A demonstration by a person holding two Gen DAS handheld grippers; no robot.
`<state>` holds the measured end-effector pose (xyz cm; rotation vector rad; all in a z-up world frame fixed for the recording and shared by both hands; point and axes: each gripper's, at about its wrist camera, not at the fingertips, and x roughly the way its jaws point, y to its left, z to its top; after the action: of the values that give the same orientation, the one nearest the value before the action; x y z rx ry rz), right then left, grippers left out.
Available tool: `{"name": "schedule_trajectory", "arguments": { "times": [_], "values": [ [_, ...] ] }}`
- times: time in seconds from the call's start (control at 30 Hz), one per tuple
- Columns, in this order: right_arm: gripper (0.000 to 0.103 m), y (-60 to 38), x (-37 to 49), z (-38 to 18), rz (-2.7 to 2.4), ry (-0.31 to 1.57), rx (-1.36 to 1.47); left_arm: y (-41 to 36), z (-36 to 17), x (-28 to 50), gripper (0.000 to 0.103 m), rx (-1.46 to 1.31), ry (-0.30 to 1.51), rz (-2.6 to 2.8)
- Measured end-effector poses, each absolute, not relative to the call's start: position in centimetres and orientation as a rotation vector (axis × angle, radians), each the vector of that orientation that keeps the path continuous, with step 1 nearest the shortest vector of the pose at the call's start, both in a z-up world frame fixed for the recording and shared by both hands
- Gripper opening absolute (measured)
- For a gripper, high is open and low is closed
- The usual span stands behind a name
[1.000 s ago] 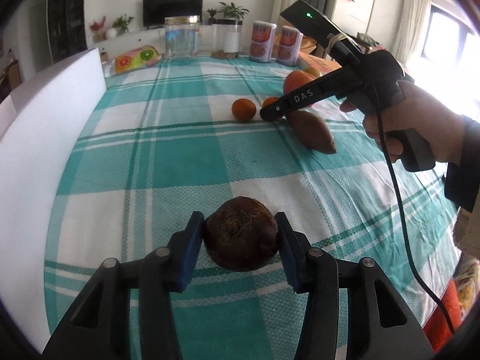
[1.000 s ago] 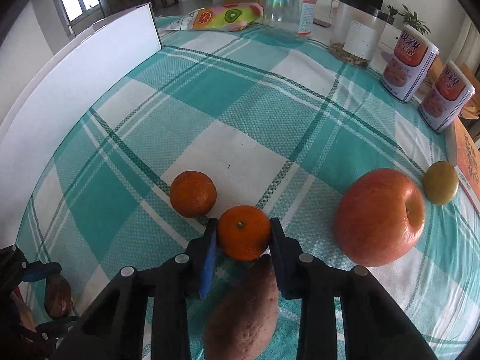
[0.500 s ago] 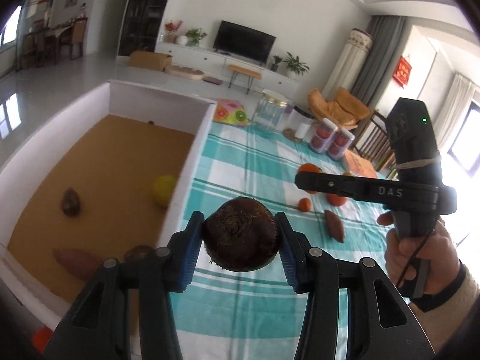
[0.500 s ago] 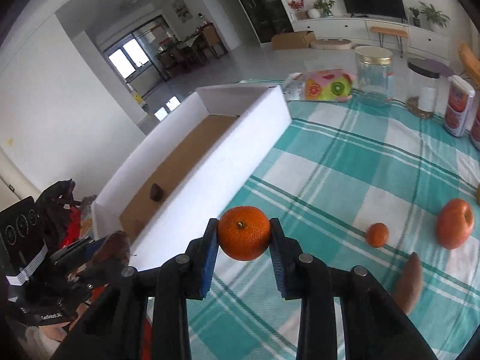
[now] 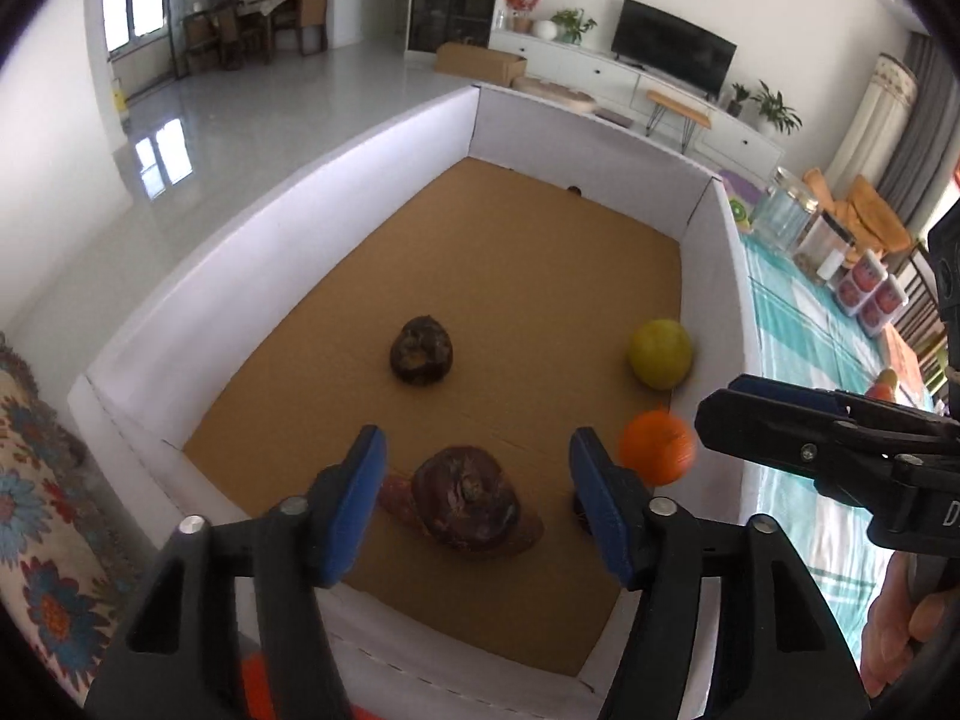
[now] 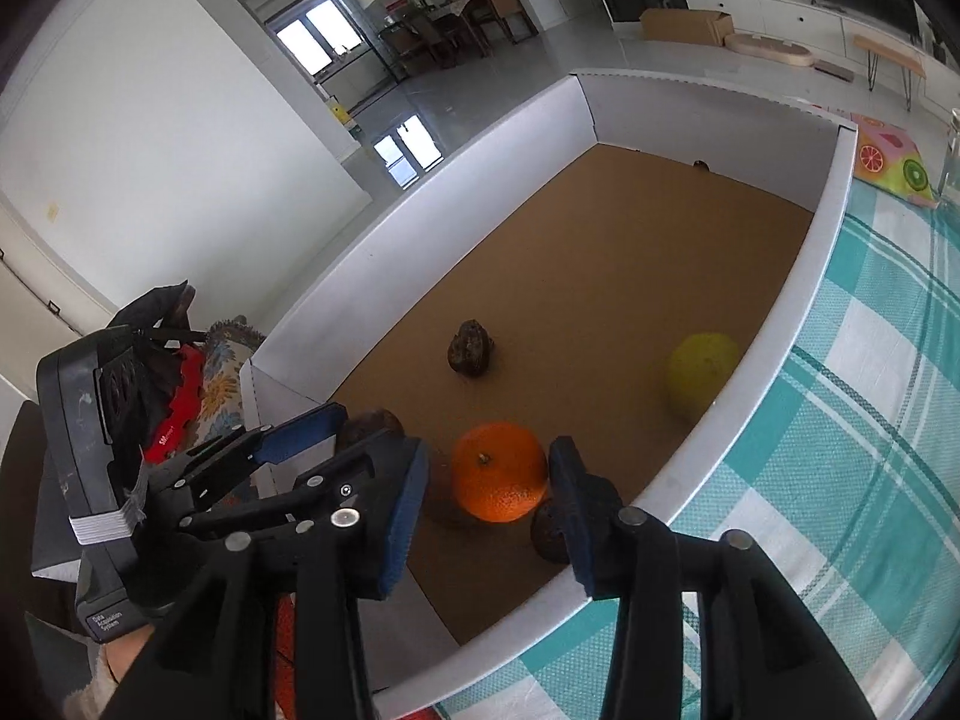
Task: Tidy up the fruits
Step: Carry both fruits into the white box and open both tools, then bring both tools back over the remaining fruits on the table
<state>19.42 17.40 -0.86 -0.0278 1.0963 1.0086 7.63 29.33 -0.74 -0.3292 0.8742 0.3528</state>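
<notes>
Cardboard box (image 5: 288,204) with white walls and a brown floor fills both views, set at the left edge of a table under a teal checked cloth (image 6: 870,360); jars and cans (image 5: 840,264) stand at the far right. Both grippers tilt down over the box's near end, side by side. The left gripper (image 5: 474,474) has its jaws opening, the dark brown root (image 5: 465,504) between them but clear of the pads (whether it has landed is unclear). The right gripper (image 6: 486,480) is opening too, and the orange (image 6: 499,471) sits in the gap, touching neither pad. Below lie a second dark root (image 5: 421,350) mid-floor, one yellow-green fruit (image 5: 660,353) by the right wall, a sweet potato (image 5: 402,501) under the released root, and another dark lump (image 6: 549,531) near the right jaw.
</notes>
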Motion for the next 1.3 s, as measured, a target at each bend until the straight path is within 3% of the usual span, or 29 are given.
{"name": "schedule_trajectory", "arguments": {
  "times": [0.07, 0.13, 0.23, 0.5, 0.67, 1.13, 1.3],
  "values": [
    [0.060, 15.1, 19.2, -0.3, 0.979, 1.043, -0.017, 28.1, 0.2, 7.1, 0.083, -0.328, 0.821, 0.335],
    [0.076, 11.5, 18.6, 0.0, 0.926, 0.981, -0.024, 26.3, 1.2, 6.7, 0.086, -0.318, 0.776, 0.295],
    [0.088, 4.1, 17.1, -1.5, 0.781, 0.900, -0.046, 21.8, 1.7, 6.6, 0.089, -0.302, 0.743, 0.169],
    [0.088, -16.1, 16.5, -8.2, 0.306, 0.899, -0.156, 6.0, -4.2, 11.4, 0.091, -0.146, 0.934, -0.208],
    [0.088, -25.5, 17.3, -10.0, 0.092, 0.926, -0.058, 0.0, -7.5, 13.7, 0.091, -0.046, 0.967, -0.258],
    [0.093, -27.3, 17.2, -11.1, 0.004, 0.928, -0.031, -1.7, -10.6, 16.8, 0.091, 0.048, 0.907, -0.161],
    [0.094, -27.3, 17.2, -11.1, 0.001, 0.928, -0.026, -2.0, -10.8, 17.0, 0.095, 0.070, 0.917, -0.159]
  ]
}}
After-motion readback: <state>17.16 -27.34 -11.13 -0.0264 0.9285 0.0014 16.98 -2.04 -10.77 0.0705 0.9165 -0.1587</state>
